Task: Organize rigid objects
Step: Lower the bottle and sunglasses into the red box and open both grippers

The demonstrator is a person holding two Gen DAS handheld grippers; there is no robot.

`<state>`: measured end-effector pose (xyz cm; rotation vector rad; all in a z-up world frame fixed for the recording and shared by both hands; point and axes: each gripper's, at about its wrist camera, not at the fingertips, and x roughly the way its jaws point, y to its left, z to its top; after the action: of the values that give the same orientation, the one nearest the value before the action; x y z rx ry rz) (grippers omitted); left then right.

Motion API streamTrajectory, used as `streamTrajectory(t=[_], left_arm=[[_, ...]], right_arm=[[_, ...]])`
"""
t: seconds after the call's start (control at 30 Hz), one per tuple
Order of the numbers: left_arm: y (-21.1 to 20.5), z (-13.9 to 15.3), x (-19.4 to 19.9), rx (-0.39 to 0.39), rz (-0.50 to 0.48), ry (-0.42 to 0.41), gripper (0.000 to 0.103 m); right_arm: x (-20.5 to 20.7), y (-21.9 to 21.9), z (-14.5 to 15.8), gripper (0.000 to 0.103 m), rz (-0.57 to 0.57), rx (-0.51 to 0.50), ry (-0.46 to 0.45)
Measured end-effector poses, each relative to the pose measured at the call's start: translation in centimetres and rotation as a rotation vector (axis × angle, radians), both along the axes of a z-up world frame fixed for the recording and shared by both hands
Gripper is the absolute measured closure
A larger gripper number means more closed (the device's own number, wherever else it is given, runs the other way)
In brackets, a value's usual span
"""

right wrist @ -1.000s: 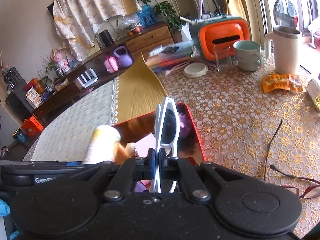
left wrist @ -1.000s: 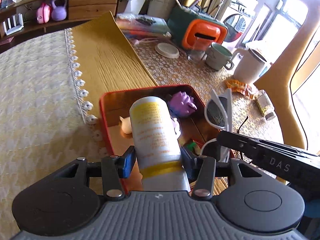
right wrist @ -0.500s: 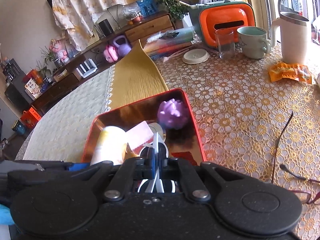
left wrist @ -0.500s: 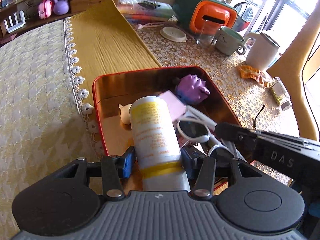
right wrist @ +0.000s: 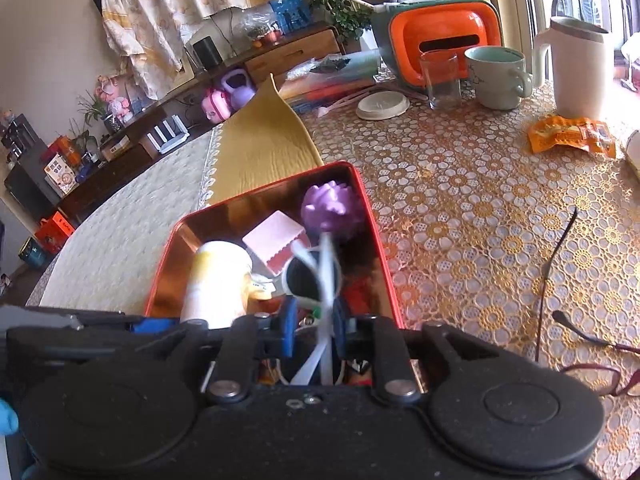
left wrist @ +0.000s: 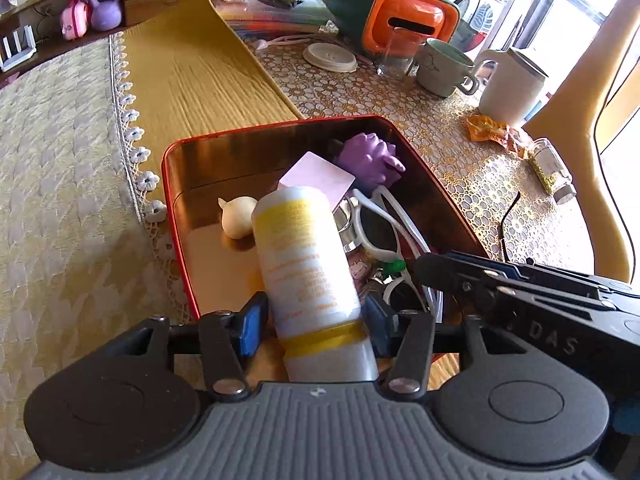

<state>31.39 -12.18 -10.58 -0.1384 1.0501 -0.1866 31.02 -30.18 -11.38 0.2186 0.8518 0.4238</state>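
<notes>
Left claw (left wrist: 314,322) grips the bottle (left wrist: 308,264); right claw (right wrist: 314,330) released around sunglasses (right wrist: 316,276).

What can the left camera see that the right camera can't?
Only the left wrist view shows the small cream toy in the tin and the jar lying on the table. Only the right wrist view shows the red glasses on the table. Both show the red tin, purple toy, white sunglasses, and the bottle in the left gripper.
</notes>
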Motion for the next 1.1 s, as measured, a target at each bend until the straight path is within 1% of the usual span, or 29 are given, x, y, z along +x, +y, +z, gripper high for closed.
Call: streamTrajectory(t=[0.07, 0.2, 0.27, 0.47, 0.63, 0.7, 0.77, 0.8, 0.83, 1.07, 1.1], left_arm=[[0.1, 0.3, -0.3, 0.005, -0.003, -0.011, 0.042], [0.6, 1.0, -1.0, -0.025, -0.008, -0.028, 0.037], [0.8, 1.5, -1.6, -0.028, -0.007, -0.044, 0.033], [1.3, 3.3, -3.7, 0.001, -0.026, -0.115, 0.031], [1.8, 5.0, -5.4, 0.023, -0.024, -0.177, 0.031], [2.1, 5.7, -6.1, 0.024, -0.027, -0.2, 0.029], [2.3, 6.3, -6.8, 0.027, -0.024, -0.221, 0.024], [2.5, 6.5, -7.1, 0.024, -0.026, -0.231, 0.023], [2.6, 6.7, -7.4, 0.019, -0.029, -0.237, 0.023], [3.2, 7.6, -9.5, 0.006, -0.038, -0.267, 0.023], [3.3, 7.7, -9.8, 0.008, -0.037, -0.271, 0.023]], right_arm=[[-0.4, -0.2, 0.3, 0.076, -0.001, 0.003, -0.004], [-1.2, -0.5, 1.1, 0.069, -0.005, 0.016, -0.014], [-1.7, -0.5, 1.6, 0.068, 0.003, 0.016, -0.023], [-3.5, -0.1, 3.2, 0.063, 0.029, 0.011, -0.065], [-4.9, 0.0, 4.5, 0.056, 0.045, 0.015, -0.094], [-5.6, 0.1, 5.1, 0.054, 0.051, 0.009, -0.113], [-6.3, 0.3, 5.6, 0.051, 0.057, 0.005, -0.131], [-6.6, 0.4, 5.8, 0.048, 0.058, 0.001, -0.142], [-6.9, 0.6, 6.1, 0.044, 0.061, -0.001, -0.153], [-8.9, 1.0, 7.3, 0.038, 0.075, -0.008, -0.208], [-9.2, 1.0, 7.4, 0.035, 0.071, -0.005, -0.215]])
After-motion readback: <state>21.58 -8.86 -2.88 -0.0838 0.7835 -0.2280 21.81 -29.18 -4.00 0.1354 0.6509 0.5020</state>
